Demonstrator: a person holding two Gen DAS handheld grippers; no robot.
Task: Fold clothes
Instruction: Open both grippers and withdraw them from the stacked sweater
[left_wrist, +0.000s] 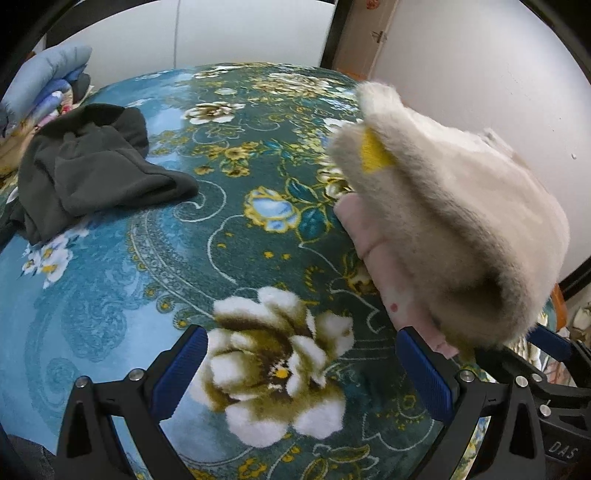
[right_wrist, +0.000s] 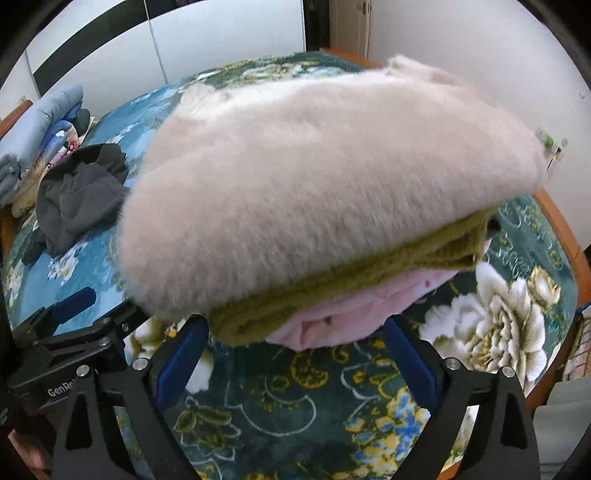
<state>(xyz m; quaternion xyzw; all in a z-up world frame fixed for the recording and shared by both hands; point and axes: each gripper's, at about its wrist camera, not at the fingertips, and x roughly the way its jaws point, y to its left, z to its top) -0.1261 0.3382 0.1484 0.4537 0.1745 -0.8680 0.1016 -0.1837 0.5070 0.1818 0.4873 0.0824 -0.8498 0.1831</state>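
Right hand-held gripper has jaws spread wide with nothing clamped; the folded stack sits just ahead of and above its fingertips: cream fluffy garment on top, olive garment under it, pink garment at the bottom. Left hand-held gripper is also wide open and empty, with the stack at its right finger, over the floral bed. Dark grey garment lies crumpled well apart at far left.
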